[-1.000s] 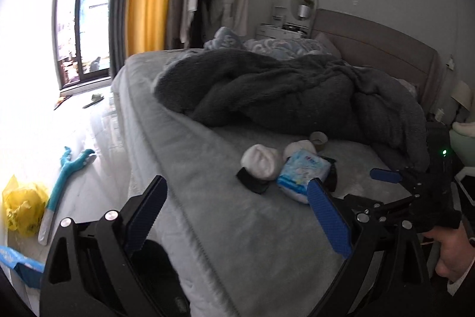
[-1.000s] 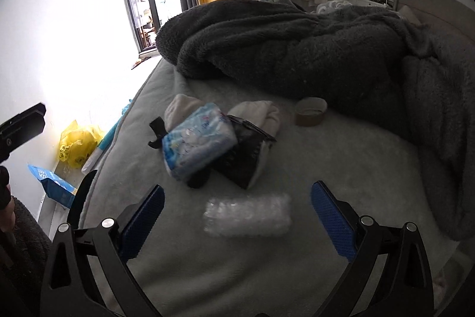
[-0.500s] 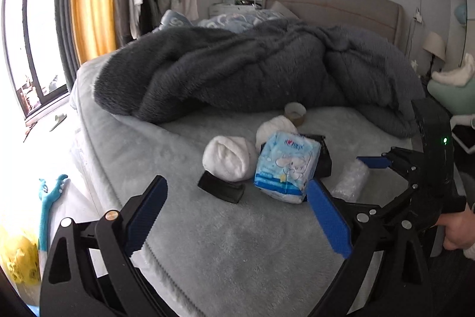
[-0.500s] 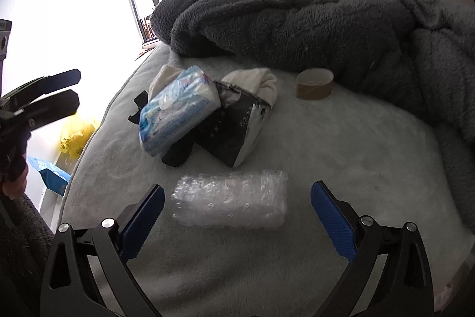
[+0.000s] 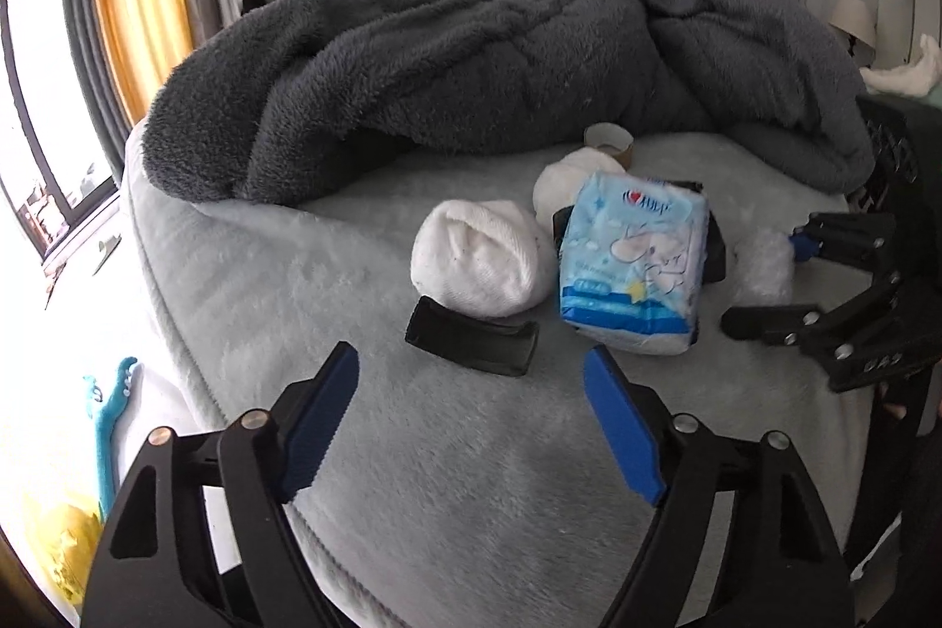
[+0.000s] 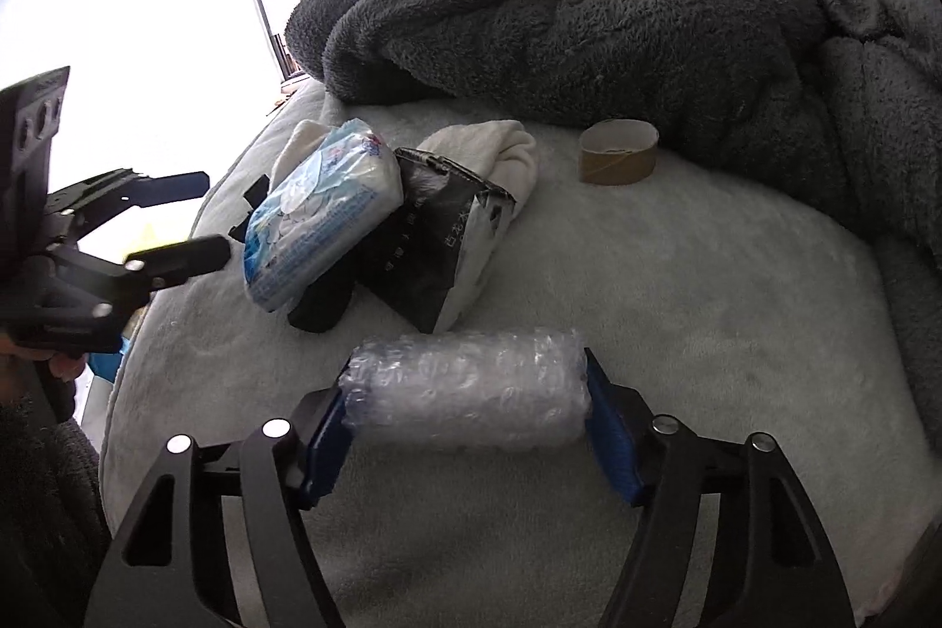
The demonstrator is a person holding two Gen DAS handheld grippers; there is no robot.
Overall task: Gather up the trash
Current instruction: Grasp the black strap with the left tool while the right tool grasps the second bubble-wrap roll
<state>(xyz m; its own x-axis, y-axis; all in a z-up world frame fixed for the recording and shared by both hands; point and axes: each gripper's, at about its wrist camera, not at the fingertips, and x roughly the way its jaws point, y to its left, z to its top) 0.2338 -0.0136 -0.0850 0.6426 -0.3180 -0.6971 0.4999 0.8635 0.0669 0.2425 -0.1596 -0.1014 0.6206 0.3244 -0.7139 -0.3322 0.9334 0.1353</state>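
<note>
Bed (image 6: 706,334) with a dark fleece blanket (image 6: 589,39) heaped behind a cluster of items: blue tissue pack (image 6: 321,216), black-and-white bag (image 6: 447,245), cardboard tape core (image 6: 618,152). Nearest, the bubble-wrap roll (image 6: 468,389) lies on the bed between the blue pads of the right gripper (image 6: 468,428), which touch its two ends. Squeeze gently and evenly, since the roll will likely compress or slip. The left gripper (image 5: 471,428) hovers spread and empty before the black clip-like piece (image 5: 471,342).

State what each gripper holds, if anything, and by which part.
Right gripper: bubble wrap roll, jaws against its two ends. Left gripper: open, holding nothing.
</note>
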